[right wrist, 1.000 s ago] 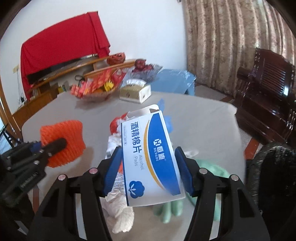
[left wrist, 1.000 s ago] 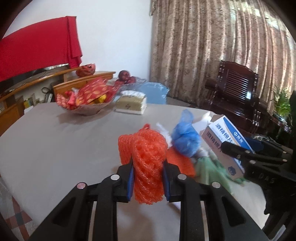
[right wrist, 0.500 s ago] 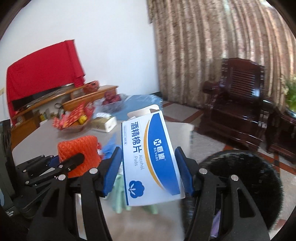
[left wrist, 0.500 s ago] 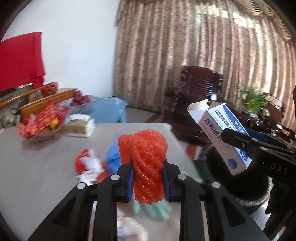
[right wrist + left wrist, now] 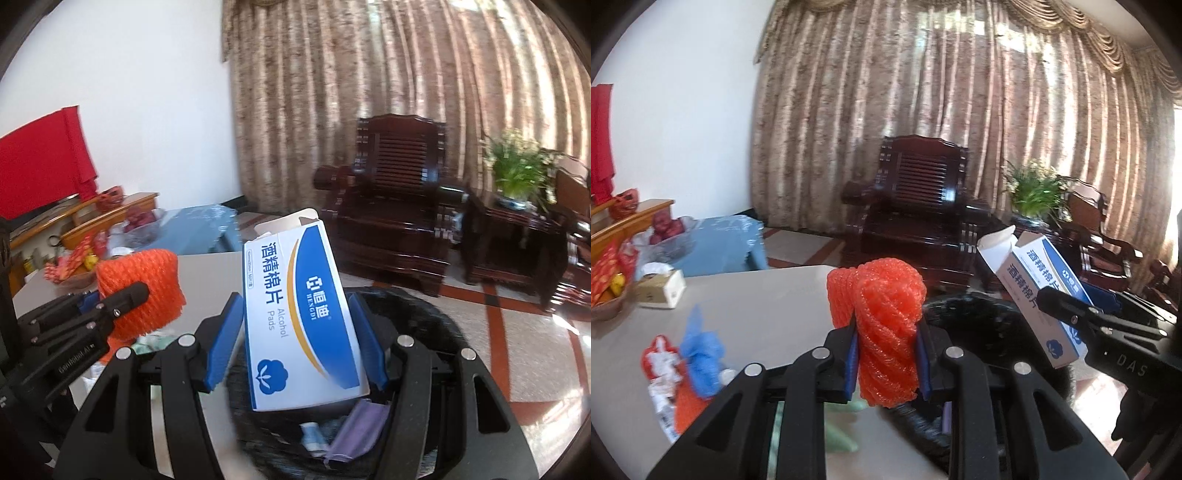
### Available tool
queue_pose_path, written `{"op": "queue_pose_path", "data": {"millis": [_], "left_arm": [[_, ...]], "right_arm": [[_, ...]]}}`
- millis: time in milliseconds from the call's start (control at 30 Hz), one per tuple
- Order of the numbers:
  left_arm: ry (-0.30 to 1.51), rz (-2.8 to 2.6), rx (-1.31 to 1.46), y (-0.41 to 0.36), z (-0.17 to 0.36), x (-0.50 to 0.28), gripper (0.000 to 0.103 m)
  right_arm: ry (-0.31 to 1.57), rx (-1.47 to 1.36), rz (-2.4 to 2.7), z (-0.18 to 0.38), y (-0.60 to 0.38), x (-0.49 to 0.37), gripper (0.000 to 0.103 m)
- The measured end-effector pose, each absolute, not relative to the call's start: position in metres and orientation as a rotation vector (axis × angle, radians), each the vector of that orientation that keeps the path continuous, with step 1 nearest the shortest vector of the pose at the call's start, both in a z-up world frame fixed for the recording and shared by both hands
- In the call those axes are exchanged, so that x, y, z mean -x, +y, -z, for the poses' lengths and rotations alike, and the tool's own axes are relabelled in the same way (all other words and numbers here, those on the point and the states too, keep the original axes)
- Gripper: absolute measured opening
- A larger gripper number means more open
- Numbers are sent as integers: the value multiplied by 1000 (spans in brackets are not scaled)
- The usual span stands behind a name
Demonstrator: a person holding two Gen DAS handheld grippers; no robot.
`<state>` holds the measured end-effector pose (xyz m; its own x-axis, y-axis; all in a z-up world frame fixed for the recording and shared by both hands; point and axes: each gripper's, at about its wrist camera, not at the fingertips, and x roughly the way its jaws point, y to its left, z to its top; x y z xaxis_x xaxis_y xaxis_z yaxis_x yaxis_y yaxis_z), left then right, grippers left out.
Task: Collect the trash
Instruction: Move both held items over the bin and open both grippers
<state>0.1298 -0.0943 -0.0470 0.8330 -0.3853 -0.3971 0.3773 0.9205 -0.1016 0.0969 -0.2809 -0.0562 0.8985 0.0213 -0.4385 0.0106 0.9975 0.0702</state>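
Left tool (image 5: 886, 363) clamps orange foam net (image 5: 884, 325) beside the black bin (image 5: 982, 325).

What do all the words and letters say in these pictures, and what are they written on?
"酒精棉片" – big blue characters on the white and blue box held in the right gripper.
"恒迪" and "HENGDI" – white brand name on its blue band.
"Alcohol Pads" – grey, lower on the box.
"DAS" – on the right gripper's black body, in the left wrist view.
Small print along the box edge, and the raised lettering on the left gripper: too blurred.

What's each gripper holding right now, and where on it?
Left gripper clamps the orange foam net around its lower half. Right gripper grips the alcohol pads box by its long side edges, near mid-length.
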Motion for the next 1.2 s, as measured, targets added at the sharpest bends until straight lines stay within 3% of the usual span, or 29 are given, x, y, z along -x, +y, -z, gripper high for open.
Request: {"op": "queue_pose_path", "data": {"millis": [600, 667, 733, 767, 967, 1200], "left_arm": [[547, 585, -15, -214, 85, -174, 27], [558, 598, -8, -217, 87, -177, 38], [570, 597, -3, -214, 88, -177, 55], [569, 596, 7, -211, 88, -177, 58], [560, 550, 27, -185, 82, -174, 71], [520, 423, -1, -130, 71, -154, 80]], "right_arm": [[589, -99, 185, 132, -362, -109, 58], [604, -90, 200, 139, -363, -112, 59], [618, -80, 210, 145, -363, -112, 75], [616, -74, 219, 147, -363, -111, 77], [593, -98, 245, 146, -357, -101, 97], [541, -116, 180, 125, -328, -99, 98]]}}
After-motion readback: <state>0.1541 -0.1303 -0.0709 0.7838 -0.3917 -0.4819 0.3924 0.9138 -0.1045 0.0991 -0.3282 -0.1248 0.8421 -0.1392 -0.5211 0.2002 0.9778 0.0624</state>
